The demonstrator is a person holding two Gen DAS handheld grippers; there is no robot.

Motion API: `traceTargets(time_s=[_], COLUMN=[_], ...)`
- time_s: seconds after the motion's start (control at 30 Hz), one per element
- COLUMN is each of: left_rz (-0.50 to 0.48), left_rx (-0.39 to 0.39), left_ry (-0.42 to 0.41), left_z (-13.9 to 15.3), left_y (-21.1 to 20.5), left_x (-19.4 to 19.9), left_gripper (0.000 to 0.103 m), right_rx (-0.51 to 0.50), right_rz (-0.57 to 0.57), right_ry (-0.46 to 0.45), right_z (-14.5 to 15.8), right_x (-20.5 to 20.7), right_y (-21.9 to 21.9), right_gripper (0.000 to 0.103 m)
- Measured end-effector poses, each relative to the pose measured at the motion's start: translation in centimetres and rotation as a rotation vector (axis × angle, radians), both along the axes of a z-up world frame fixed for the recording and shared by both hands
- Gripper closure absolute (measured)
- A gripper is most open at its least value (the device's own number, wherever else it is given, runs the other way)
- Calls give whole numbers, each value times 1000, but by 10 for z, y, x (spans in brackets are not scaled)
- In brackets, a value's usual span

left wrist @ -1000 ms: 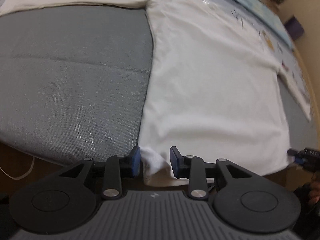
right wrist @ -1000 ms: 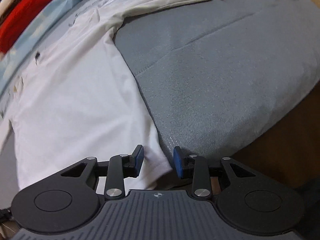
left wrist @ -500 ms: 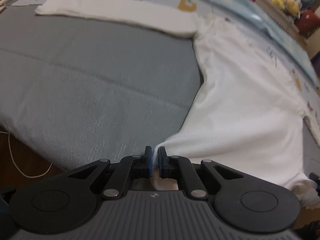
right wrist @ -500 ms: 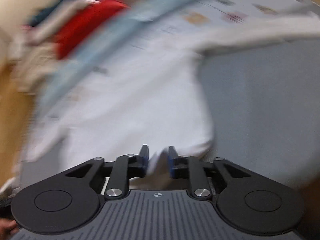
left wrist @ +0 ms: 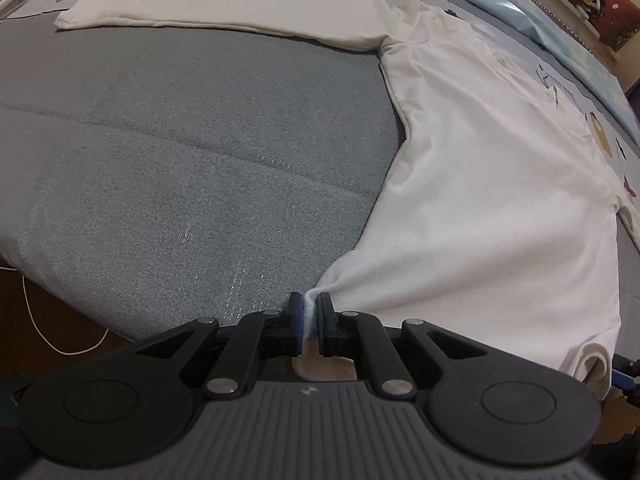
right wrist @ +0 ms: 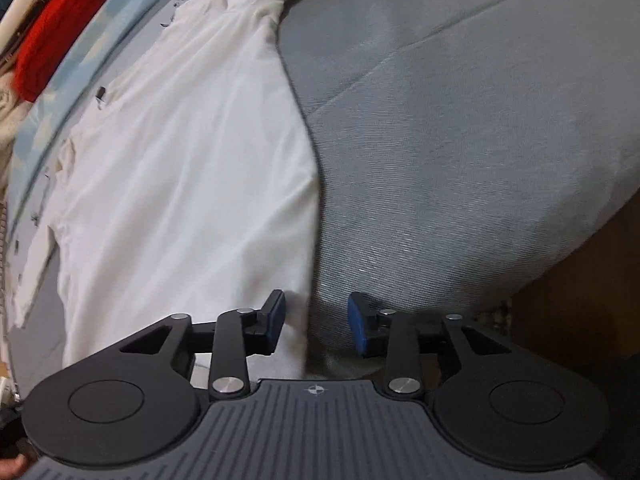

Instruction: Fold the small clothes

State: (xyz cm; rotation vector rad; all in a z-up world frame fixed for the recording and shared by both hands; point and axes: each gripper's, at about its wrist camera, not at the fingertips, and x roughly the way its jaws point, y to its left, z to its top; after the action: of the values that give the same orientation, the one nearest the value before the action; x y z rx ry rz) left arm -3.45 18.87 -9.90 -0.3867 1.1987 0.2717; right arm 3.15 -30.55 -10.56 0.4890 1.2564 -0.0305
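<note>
So there's a white long-sleeve shirt (left wrist: pixel 480 184) spread flat on a grey cushion (left wrist: pixel 180 152), taking up the right half of the left wrist view, with one sleeve (left wrist: pixel 224 12) stretched straight out along the top of the frame toward the upper left. The left gripper (left wrist: pixel 308 318) sits at bottom centre and its blue pads are pinched together on the shirt's lower corner, a little bunch of white fabric squeezed between them and the cloth pulled into creases that fan up and to the right from that spot. The other hem corner curls over at the lower right edge of that view. Over in the right wrist view the same shirt (right wrist: pixel 180 168) fills the left half, and its side edge runs down the middle against the grey cushion (right wrist: pixel 460 140). The right gripper (right wrist: pixel 316 320) is spread wide apart at bottom centre, holding nothing; its left pad is over the white cloth near the hem and its right pad is over bare grey fabric. A red garment (right wrist: pixel 60 20) is heaped in the upper left corner there, beyond a pale blue printed sheet (left wrist: pixel 500 4). A thin white cable (left wrist: pixel 52 332) lies on the floor at lower left in the left wrist view.
</note>
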Motion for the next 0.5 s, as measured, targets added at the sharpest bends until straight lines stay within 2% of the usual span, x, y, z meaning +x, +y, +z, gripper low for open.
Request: traceTargets(time_s=[0.1, 0.23, 0.27, 0.3, 0.37, 0.5], left_rz=[-2, -2, -3, -5, -15, -68], left_rx=[-4, -5, -4, -2, -5, -41], left_ry=[-3, -3, -3, -7, -21, -69], left_z=[0, 2, 2, 3, 7, 22], left_y=[0, -1, -2, -3, -6, -16], left_x=[0, -2, -1, -2, -5, -14], left_gripper=[96, 96, 96, 96, 96, 97], right_rx=[55, 26, 17, 17, 32, 22], right_rz=[4, 62, 75, 81, 45, -12], right_ry=[5, 3, 1, -2, -5, -110], right_z=[-4, -5, -5, -3, 2, 43], right_x=[-1, -3, -3, -3, -5, -12], right_y=[4, 17, 19, 19, 10, -17], right_gripper=[63, 63, 74, 99, 99, 99])
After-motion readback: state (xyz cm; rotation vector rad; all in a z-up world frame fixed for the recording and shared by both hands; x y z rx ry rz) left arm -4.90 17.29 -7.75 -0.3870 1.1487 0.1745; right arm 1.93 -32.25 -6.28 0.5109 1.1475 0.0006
